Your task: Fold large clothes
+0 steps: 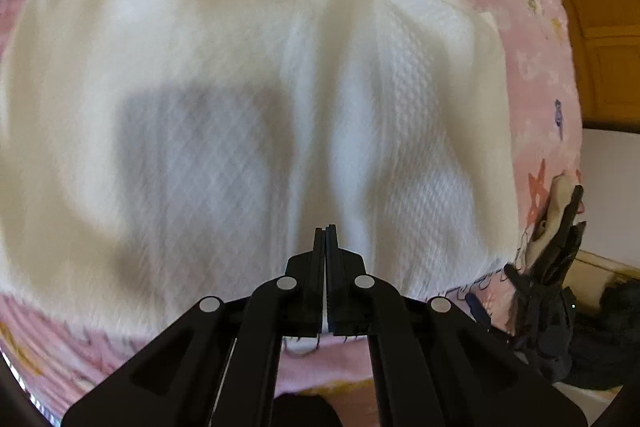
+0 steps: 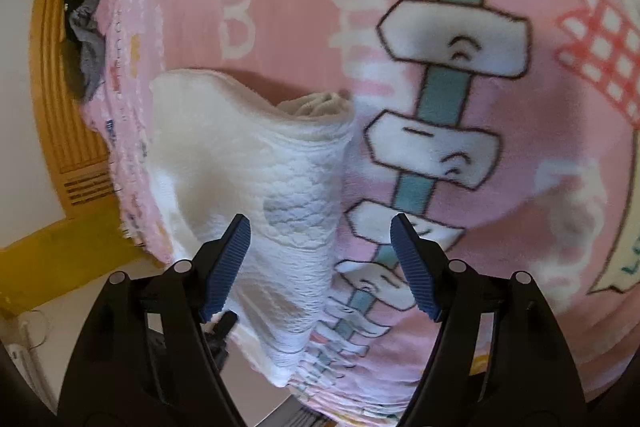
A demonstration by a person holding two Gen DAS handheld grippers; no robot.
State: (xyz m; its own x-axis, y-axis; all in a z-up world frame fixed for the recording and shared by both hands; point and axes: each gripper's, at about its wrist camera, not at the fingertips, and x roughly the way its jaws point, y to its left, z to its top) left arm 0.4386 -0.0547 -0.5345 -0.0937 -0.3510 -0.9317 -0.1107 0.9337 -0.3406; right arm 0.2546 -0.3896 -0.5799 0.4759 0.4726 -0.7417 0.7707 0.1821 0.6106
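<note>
While the left tool (image 1: pixel 326 231) pinches the white garment (image 1: pixel 224 75), the right tool (image 2: pixel 320 227) hovers spread over its folded edge.

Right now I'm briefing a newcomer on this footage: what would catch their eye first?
A big white garment fills the left wrist view, spread on a pink blanket with cartoon prints. The left gripper is shut over its near edge. In the right wrist view the garment lies folded in layers at the blanket's left side, with the right gripper open above it.
</note>
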